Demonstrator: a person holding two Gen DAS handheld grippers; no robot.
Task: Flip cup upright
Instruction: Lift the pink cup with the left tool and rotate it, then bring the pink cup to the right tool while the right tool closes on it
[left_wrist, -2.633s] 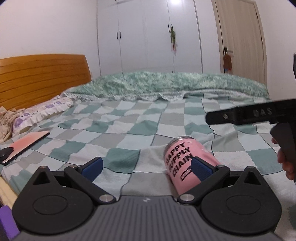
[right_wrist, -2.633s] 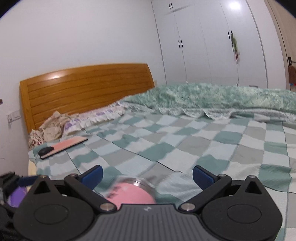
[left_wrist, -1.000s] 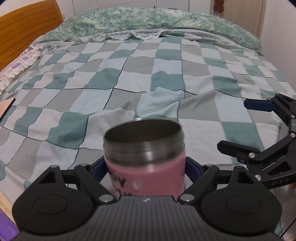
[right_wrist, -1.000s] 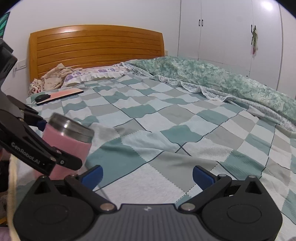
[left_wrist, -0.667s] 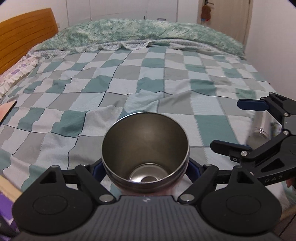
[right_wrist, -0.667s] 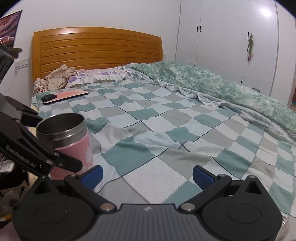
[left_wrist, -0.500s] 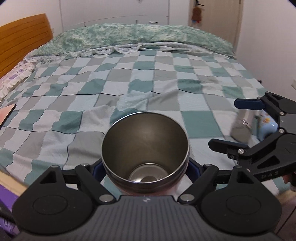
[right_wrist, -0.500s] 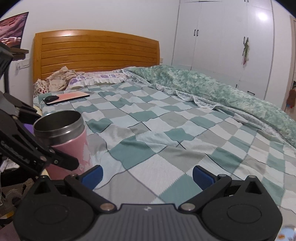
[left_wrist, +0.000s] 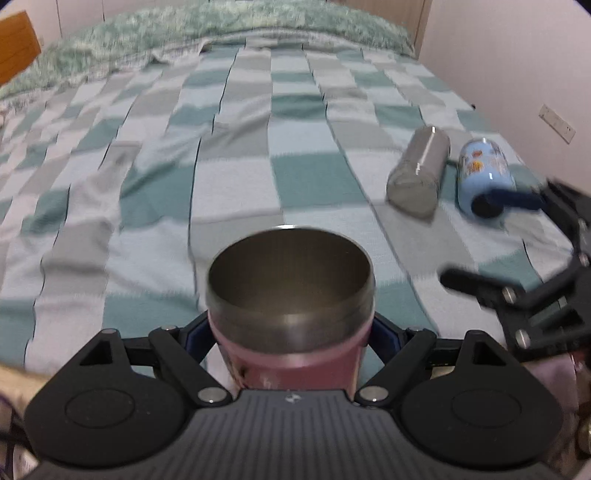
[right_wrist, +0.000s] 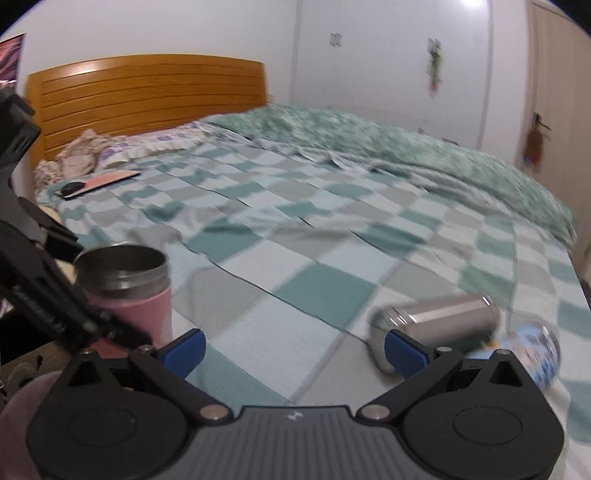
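Note:
My left gripper (left_wrist: 290, 332) is shut on the pink steel-rimmed cup (left_wrist: 290, 295), held upright with its open mouth up, at the near edge of the checked bedspread (left_wrist: 236, 155). The cup also shows at the left of the right wrist view (right_wrist: 127, 291), clamped by the left gripper (right_wrist: 66, 306). My right gripper (right_wrist: 293, 349) is open and empty, low over the bedspread; it shows at the right of the left wrist view (left_wrist: 517, 243). A silver cup (right_wrist: 439, 326) lies on its side just beyond its right finger (right_wrist: 406, 356).
A light blue printed cup (left_wrist: 484, 173) lies on its side next to the silver cup (left_wrist: 419, 171) near the bed's right edge. A wooden headboard (right_wrist: 147, 99), pillows and a pink flat item (right_wrist: 99, 182) are at the far left. A green quilt (right_wrist: 369, 144) lies at the back.
Both grippers swung to the right along the bed; the silver and blue cups came into view. The left gripper still holds the pink cup upright, now tilted slightly less toward the camera.

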